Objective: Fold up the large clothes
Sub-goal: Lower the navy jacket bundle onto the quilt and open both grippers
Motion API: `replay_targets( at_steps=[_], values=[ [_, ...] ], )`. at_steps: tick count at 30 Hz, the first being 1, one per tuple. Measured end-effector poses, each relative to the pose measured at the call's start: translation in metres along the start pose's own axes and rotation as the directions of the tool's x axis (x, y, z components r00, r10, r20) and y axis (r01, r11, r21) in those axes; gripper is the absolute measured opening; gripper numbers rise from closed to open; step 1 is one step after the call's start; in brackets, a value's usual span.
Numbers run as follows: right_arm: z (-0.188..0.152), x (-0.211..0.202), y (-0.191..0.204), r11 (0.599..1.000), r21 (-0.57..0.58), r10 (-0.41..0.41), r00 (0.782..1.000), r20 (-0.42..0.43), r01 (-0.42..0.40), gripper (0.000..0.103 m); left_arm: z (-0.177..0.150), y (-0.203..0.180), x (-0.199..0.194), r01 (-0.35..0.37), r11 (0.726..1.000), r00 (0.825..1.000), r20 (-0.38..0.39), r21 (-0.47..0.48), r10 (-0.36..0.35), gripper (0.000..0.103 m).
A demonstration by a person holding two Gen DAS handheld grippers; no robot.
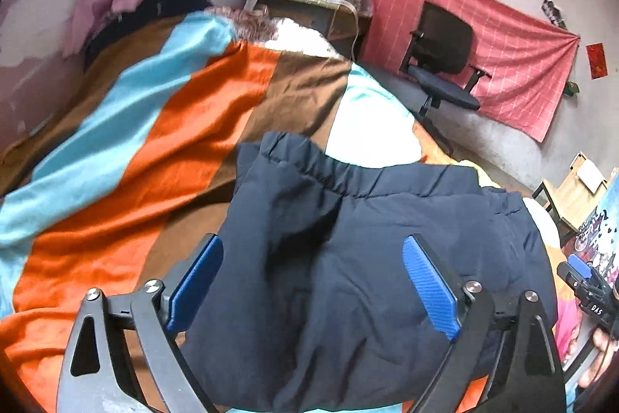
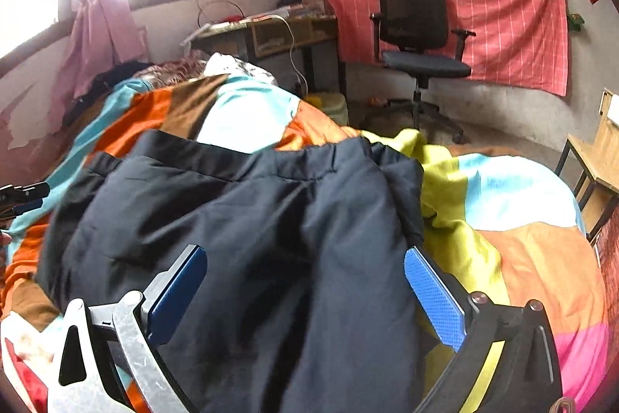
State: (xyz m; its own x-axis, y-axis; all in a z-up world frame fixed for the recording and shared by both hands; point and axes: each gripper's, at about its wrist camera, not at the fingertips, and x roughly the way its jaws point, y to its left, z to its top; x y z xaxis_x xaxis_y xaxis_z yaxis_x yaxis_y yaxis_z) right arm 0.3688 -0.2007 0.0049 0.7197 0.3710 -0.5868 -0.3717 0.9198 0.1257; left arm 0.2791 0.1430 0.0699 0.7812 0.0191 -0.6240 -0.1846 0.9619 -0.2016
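A dark navy padded garment (image 1: pixel 348 258) with an elastic band along its far edge lies on the striped bedspread (image 1: pixel 154 142). It also shows in the right wrist view (image 2: pixel 251 239). My left gripper (image 1: pixel 313 281) is open, its blue pads apart above the garment's near part, holding nothing. My right gripper (image 2: pixel 305 293) is open too, its pads spread over the garment's right half. The right gripper's tip (image 1: pixel 580 269) shows at the right edge of the left wrist view, and the left gripper's tip (image 2: pixel 23 196) shows at the left edge of the right wrist view.
The bedspread (image 2: pixel 522 239) has orange, brown, light blue and yellow-green patches. A black office chair (image 2: pixel 418 41) stands before a red checked cloth (image 2: pixel 503 6) on the wall. A cluttered desk (image 2: pixel 271 26) is beside the window. A wooden table (image 2: pixel 603 157) is at the right.
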Motion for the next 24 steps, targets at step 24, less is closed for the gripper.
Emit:
replay_targets(
  at_steps=[24],
  values=[
    [-0.009, -0.091, 0.023, 0.995, 0.074, 0.059, 0.985, 0.164, -0.072, 0.103, -0.036, -0.064, -0.088, 0.014, 0.99, 0.977, 0.208, 0.143, -0.044, 0.098]
  ],
)
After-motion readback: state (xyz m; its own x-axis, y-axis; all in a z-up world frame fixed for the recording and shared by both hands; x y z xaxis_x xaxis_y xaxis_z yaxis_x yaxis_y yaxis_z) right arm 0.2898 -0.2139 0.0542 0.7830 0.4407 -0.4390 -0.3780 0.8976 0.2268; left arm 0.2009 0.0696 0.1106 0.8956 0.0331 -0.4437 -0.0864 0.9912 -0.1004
